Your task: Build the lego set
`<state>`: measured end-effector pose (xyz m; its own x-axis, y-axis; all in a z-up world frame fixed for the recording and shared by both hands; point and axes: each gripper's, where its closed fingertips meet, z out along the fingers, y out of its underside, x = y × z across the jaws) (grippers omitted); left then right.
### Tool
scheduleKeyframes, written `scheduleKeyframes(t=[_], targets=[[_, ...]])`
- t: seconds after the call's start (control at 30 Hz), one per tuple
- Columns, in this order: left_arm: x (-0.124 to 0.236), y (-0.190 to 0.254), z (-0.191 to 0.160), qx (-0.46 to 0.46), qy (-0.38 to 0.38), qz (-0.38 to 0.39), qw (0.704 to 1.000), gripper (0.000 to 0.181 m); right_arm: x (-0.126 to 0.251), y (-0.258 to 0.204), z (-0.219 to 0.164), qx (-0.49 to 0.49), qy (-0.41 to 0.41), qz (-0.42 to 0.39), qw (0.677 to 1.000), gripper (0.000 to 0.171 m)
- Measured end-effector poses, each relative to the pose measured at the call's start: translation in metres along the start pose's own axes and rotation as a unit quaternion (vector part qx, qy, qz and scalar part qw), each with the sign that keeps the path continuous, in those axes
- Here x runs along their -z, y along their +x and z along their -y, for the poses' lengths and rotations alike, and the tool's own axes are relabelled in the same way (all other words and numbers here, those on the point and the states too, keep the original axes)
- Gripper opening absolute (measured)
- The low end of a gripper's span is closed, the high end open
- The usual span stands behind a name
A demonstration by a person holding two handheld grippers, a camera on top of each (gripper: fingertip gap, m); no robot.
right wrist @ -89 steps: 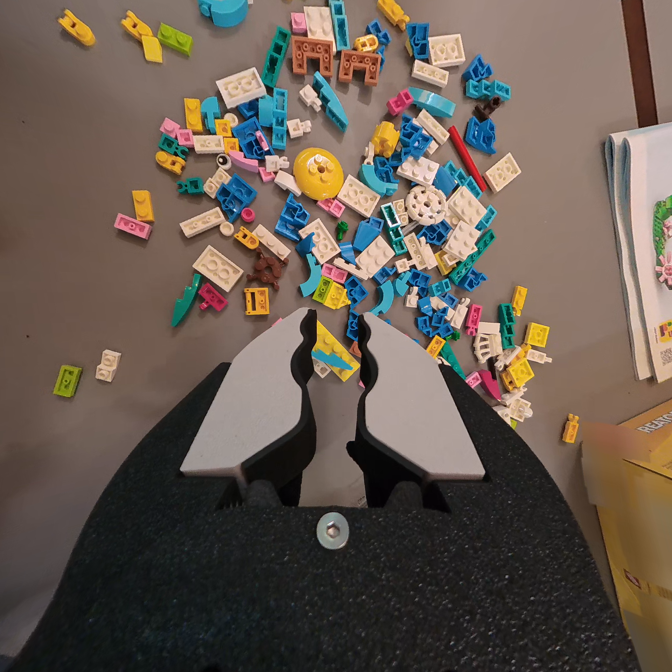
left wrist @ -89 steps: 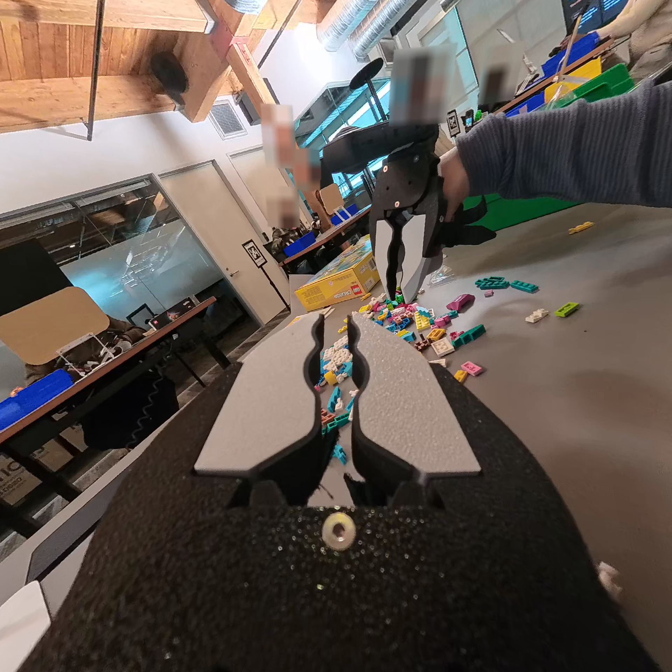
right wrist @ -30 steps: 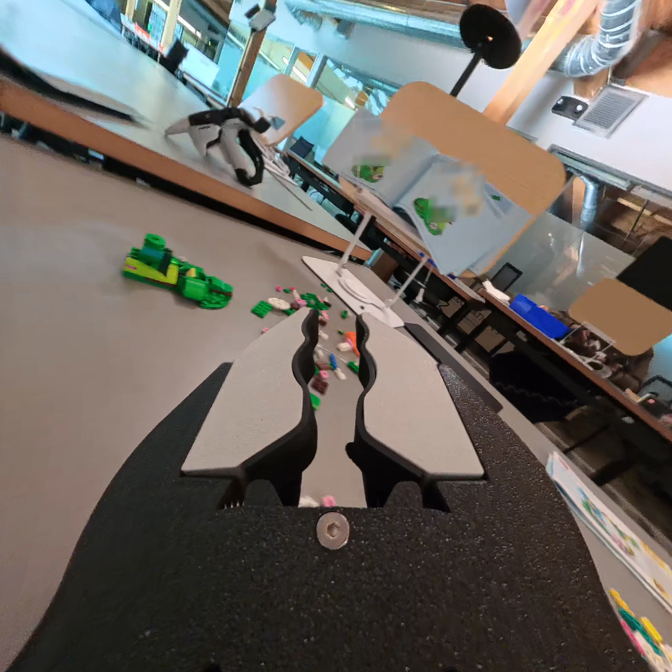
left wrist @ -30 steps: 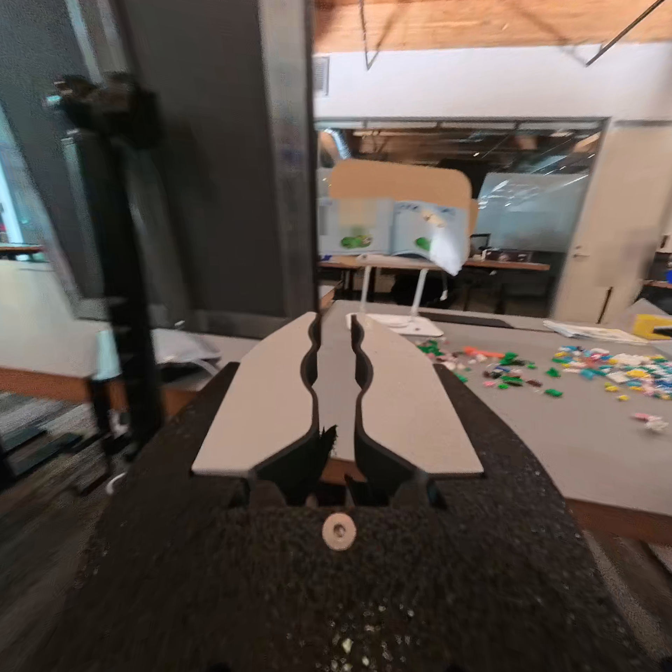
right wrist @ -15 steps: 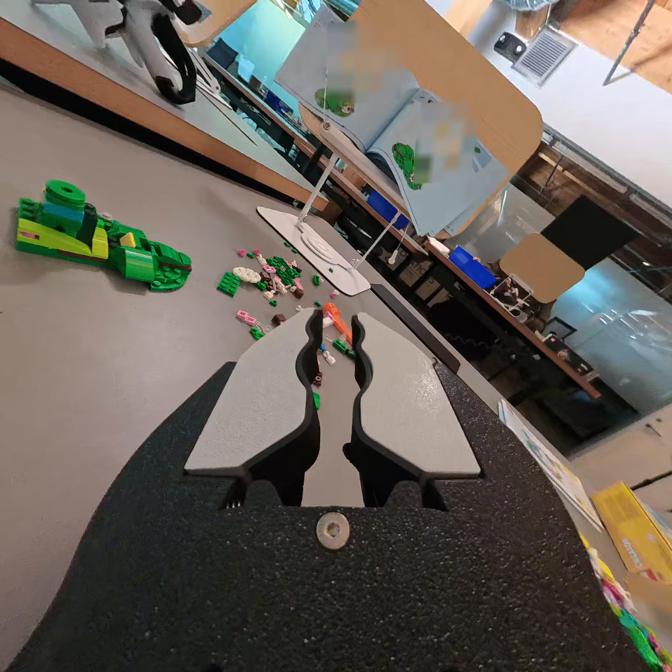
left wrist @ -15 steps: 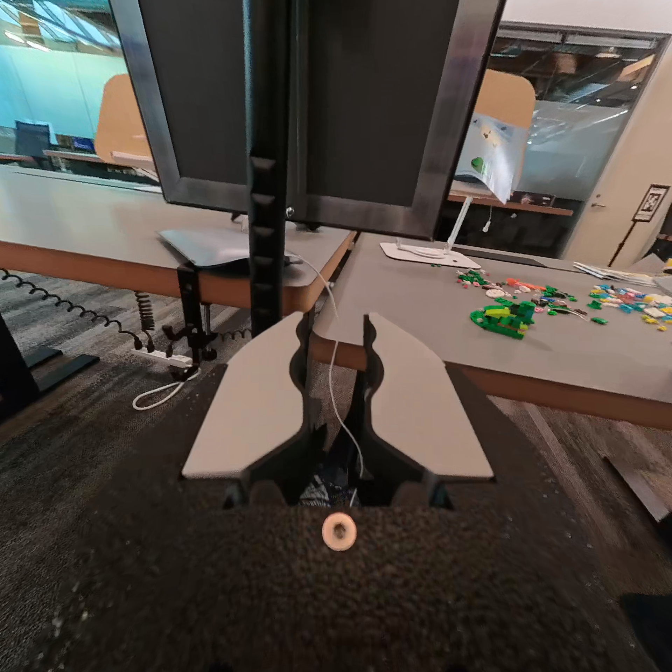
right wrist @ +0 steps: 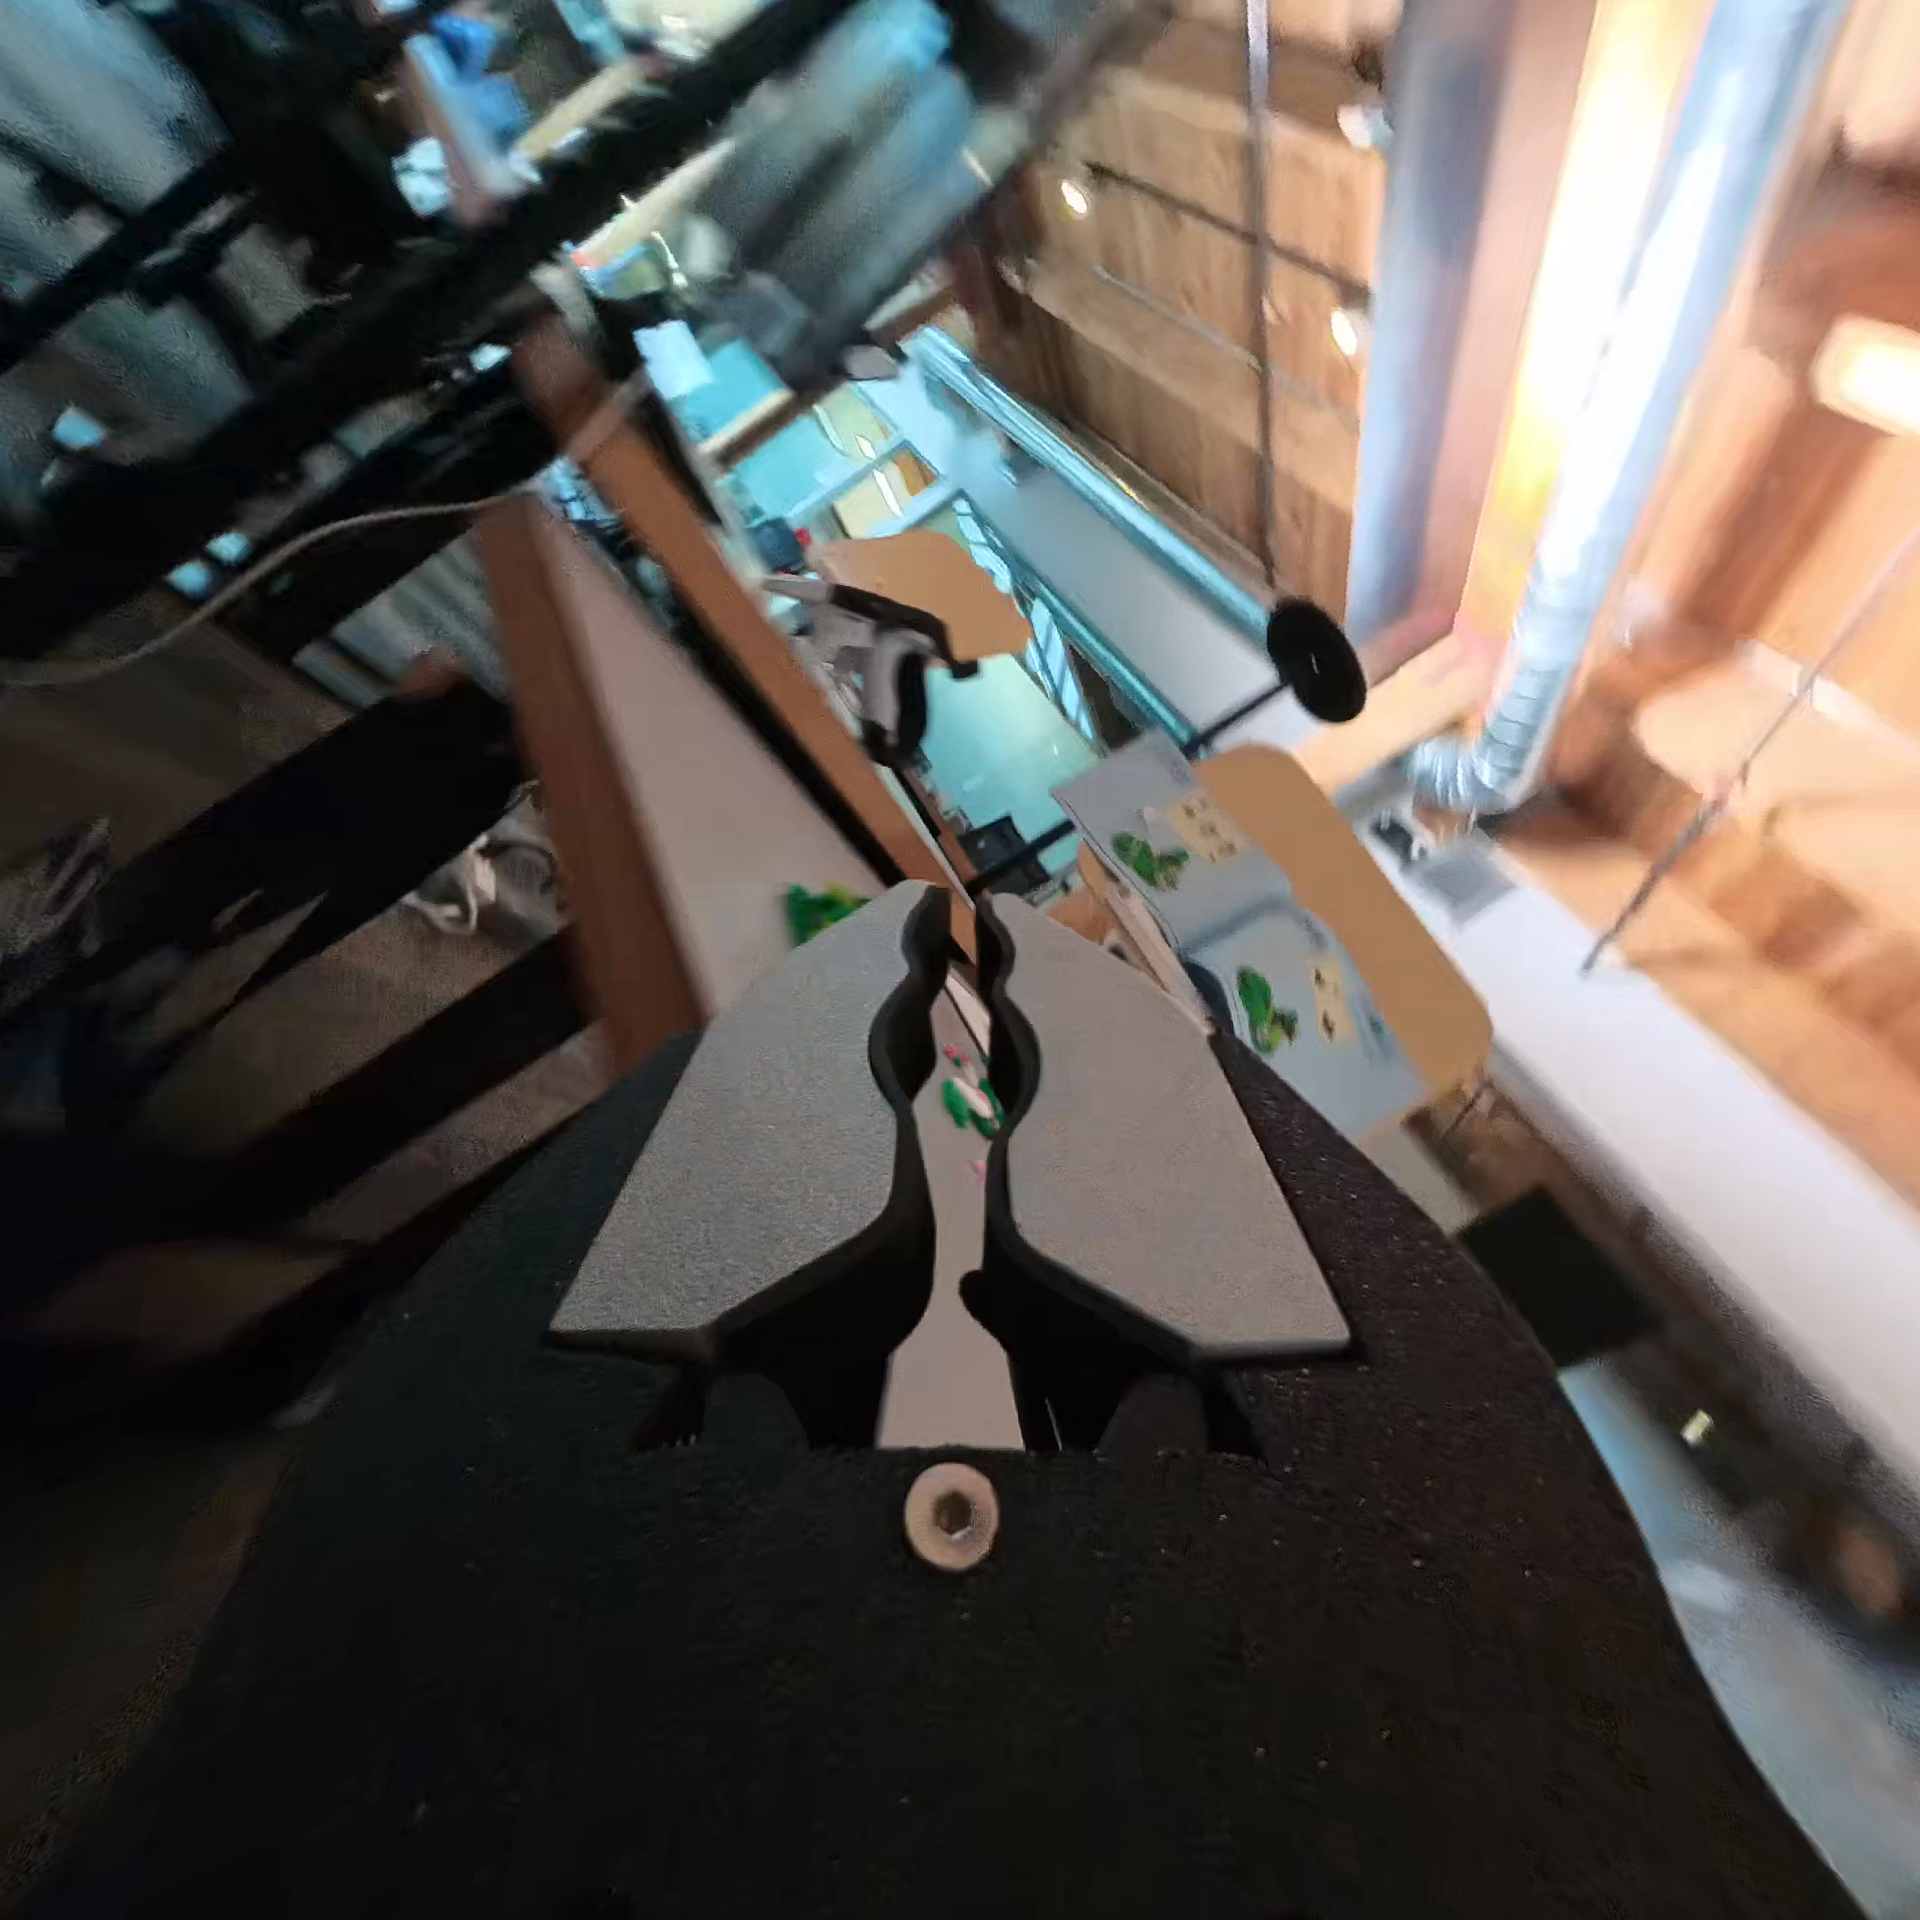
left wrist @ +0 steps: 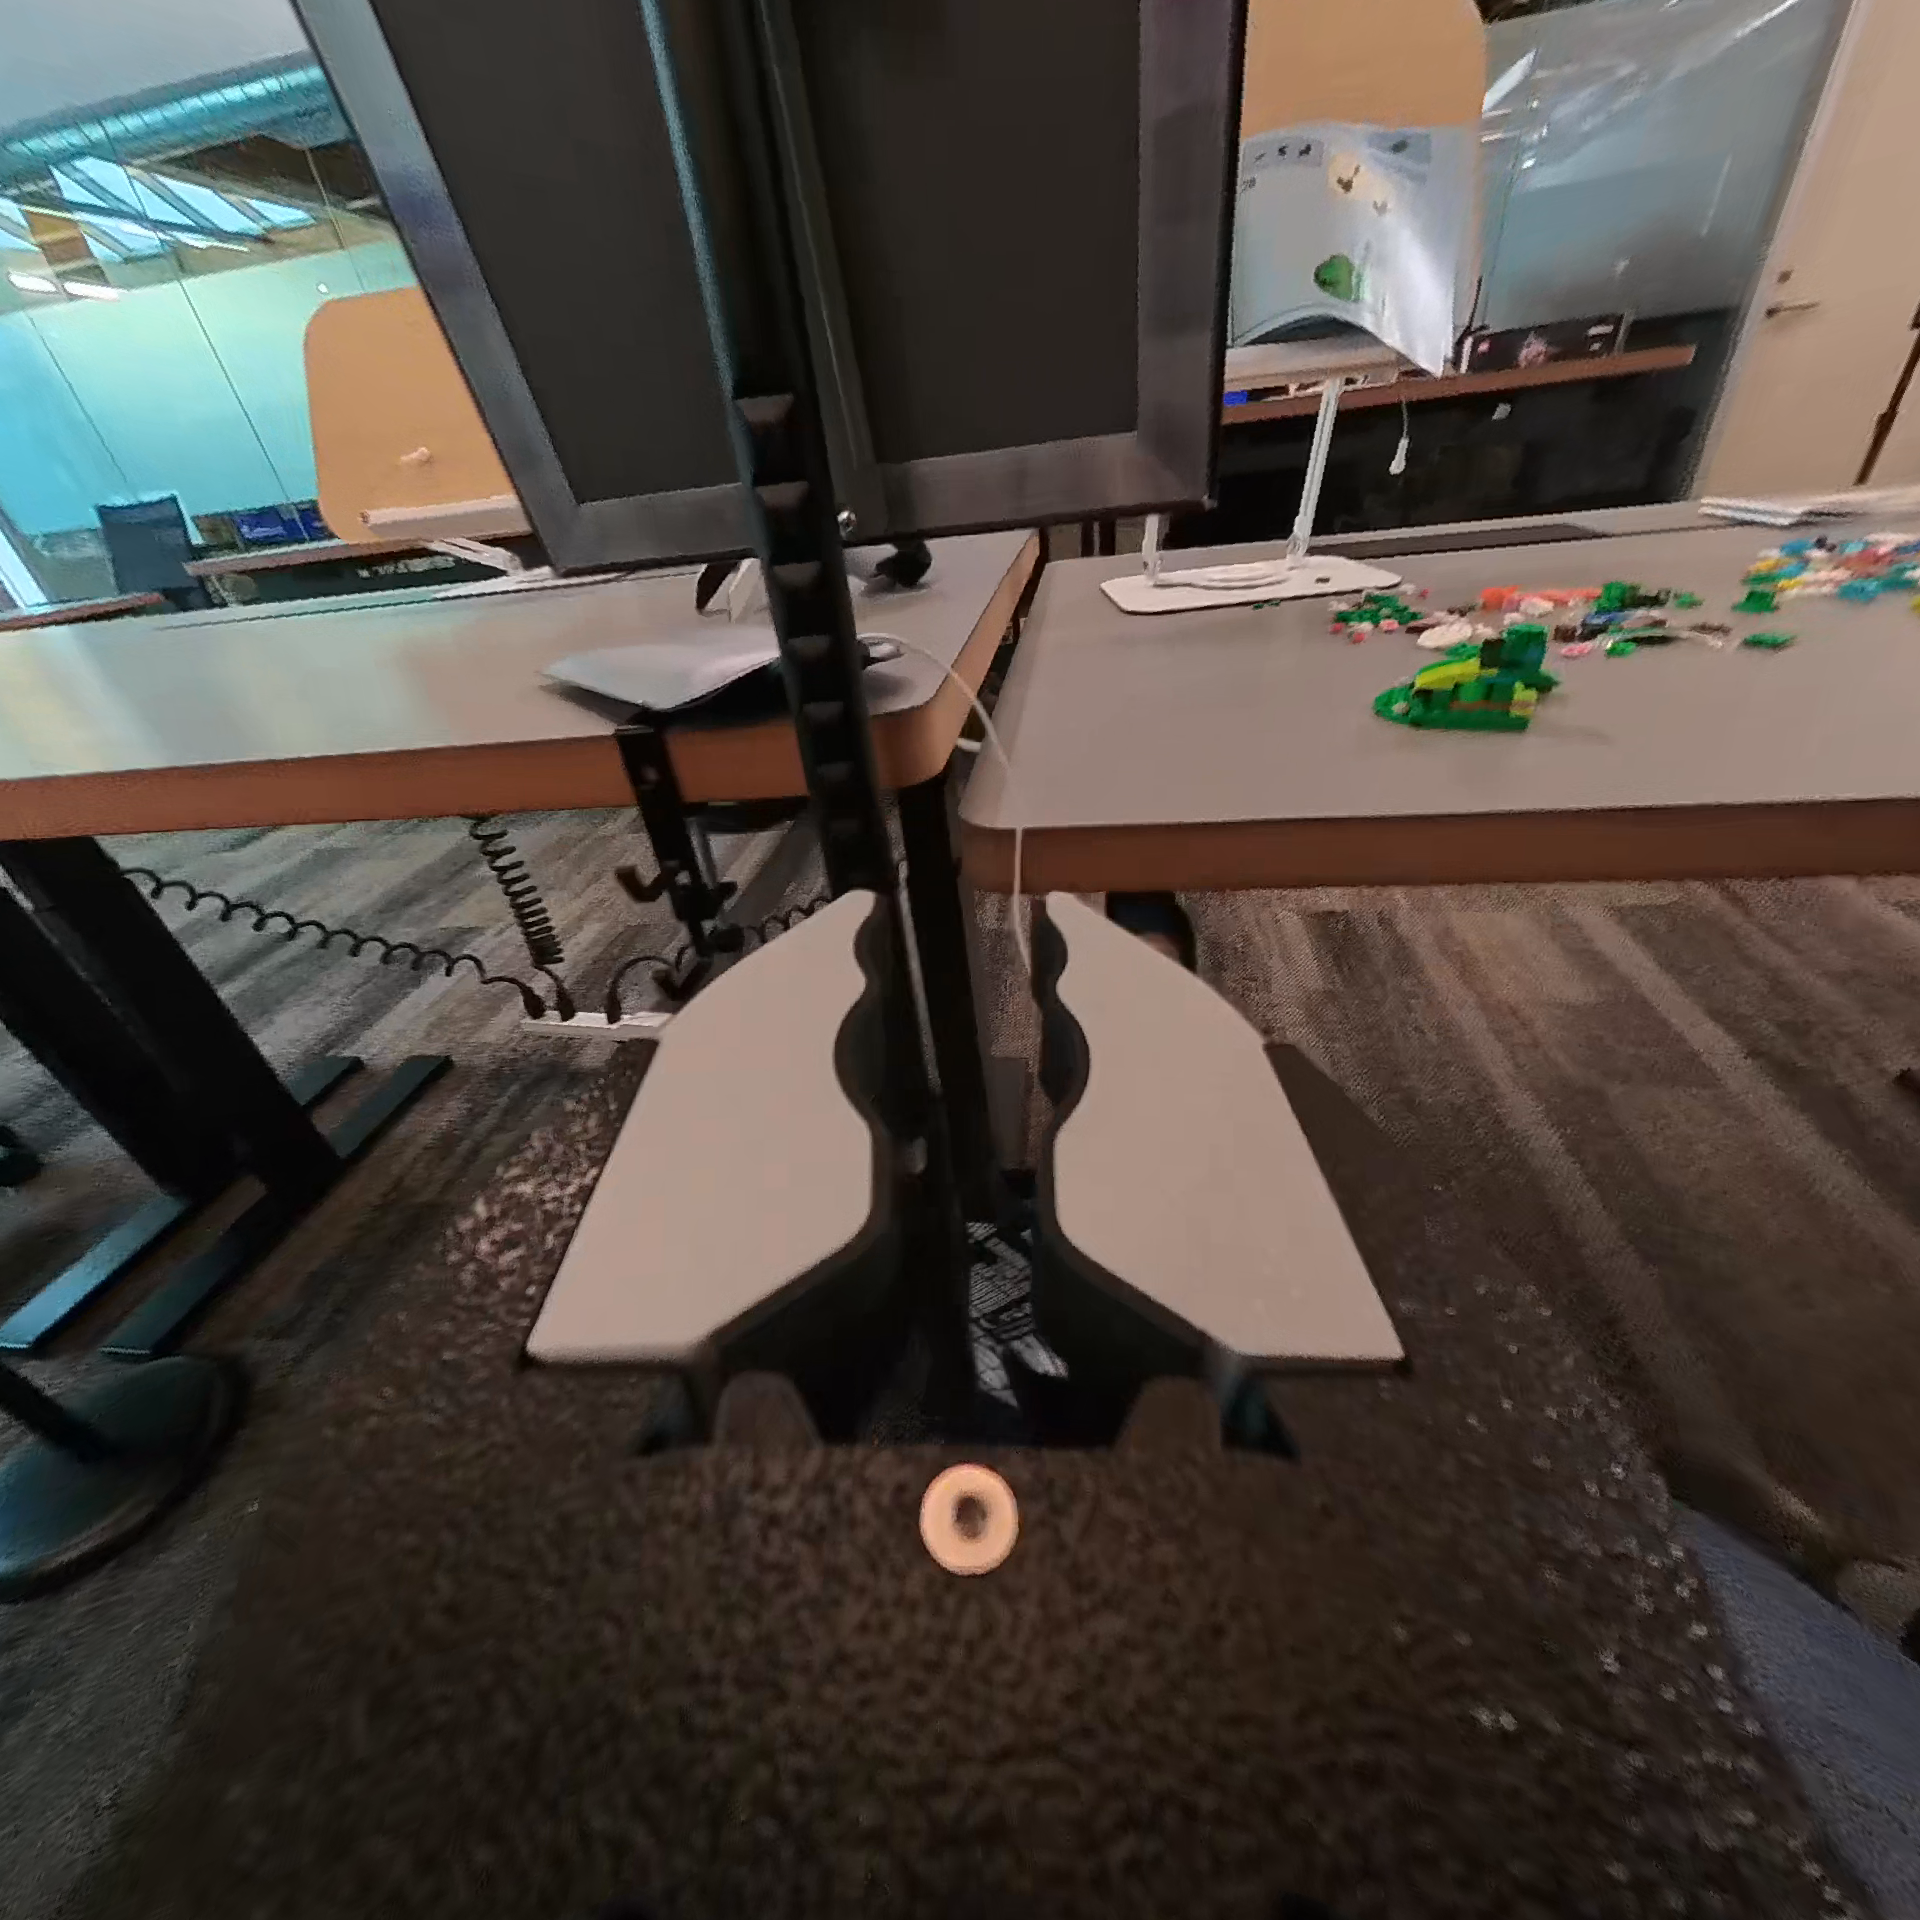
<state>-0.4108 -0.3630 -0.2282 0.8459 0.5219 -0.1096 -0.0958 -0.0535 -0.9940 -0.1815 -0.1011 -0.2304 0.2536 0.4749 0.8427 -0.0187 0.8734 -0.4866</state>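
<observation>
We held the left tongs below the edge of the grey surface, over the carpet, their jaws parted with nothing between them. On that surface sat the part-built green lego model, with loose bricks scattered just behind it and the white stand of the instruction booklet to the left of those bricks. Our right tongs were steeply tilted in a blurred view, jaws slightly apart and empty, with the booklet beyond them.
</observation>
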Motion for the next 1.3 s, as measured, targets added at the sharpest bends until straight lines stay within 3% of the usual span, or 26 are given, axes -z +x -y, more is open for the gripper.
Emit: scheduleKeyframes(t=[0.07,0.13,0.33,0.57,0.9,1.0,1.17,1.3], targets=[[0.013,-0.007,-0.007,-0.011,-0.01,0.005,1.0,0.025,0.017,-0.052,0.001,0.037,-0.013,0.048,0.998,0.002],[0.024,-0.014,-0.018,-0.012,-0.029,0.01,0.999,0.025,0.031,-0.088,-0.013,0.014,-0.042,0.076,0.996,0.003],[0.045,-0.032,-0.035,0.002,-0.052,0.022,0.998,0.025,0.063,-0.109,-0.069,-0.115,-0.127,0.047,0.984,0.005],[0.037,-0.048,-0.048,0.031,-0.065,0.035,0.997,0.025,0.108,-0.176,-0.162,-0.26,-0.232,0.072,0.934,0.008],[0.028,-0.069,-0.071,0.052,-0.097,0.071,0.991,0.025,0.114,-0.202,-0.216,-0.33,-0.266,0.079,0.902,0.01],[0.031,-0.076,-0.073,0.068,-0.095,0.08,0.99,0.024,0.122,-0.25,-0.254,-0.371,-0.311,0.138,0.864,0.012],[0.038,-0.087,-0.084,0.084,-0.113,0.095,0.985,0.025,0.153,-0.373,-0.345,-0.424,-0.447,0.258,0.744,0.02],[0.055,-0.106,-0.098,0.053,-0.142,0.136,0.979,0.025,0.175,-0.45,-0.412,-0.426,-0.518,0.281,0.686,0.019]])
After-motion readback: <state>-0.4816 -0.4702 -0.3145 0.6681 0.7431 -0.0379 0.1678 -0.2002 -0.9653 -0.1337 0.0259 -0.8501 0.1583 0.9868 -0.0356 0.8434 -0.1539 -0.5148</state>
